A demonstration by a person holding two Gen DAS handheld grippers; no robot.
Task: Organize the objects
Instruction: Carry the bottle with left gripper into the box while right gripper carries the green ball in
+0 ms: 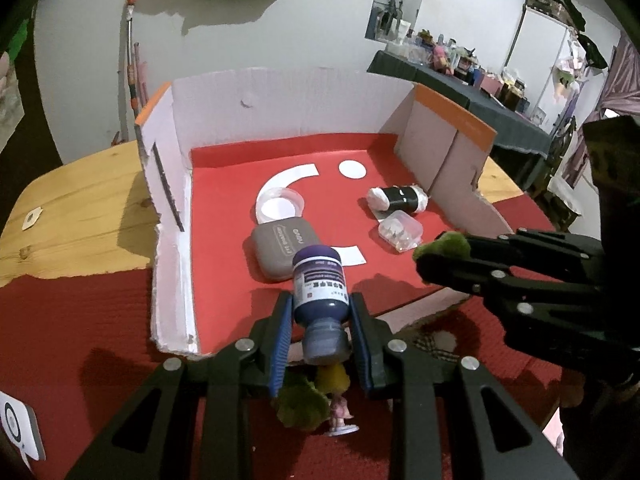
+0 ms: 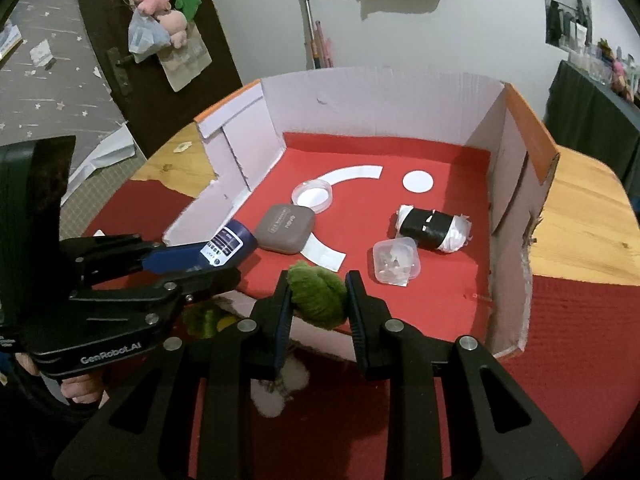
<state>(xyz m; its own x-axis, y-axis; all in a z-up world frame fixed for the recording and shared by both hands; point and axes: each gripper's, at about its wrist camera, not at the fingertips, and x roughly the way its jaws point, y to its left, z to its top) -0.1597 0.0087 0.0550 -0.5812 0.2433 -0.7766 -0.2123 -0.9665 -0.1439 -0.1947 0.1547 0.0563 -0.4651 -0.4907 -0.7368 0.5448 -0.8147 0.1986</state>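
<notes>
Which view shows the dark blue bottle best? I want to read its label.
The left wrist view: the dark blue bottle faces it lengthwise, label visible, between the left tongs. The right wrist view shows only its cap end, sideways.

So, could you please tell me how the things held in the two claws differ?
The left claw holds a dark blue bottle, hard and smooth with a printed label; the right claw holds a green fuzzy ball, soft and unlabelled. The bottle is long and juts out past the fingers; the ball is rounded. Both are clamped over the box's near edge.
</notes>
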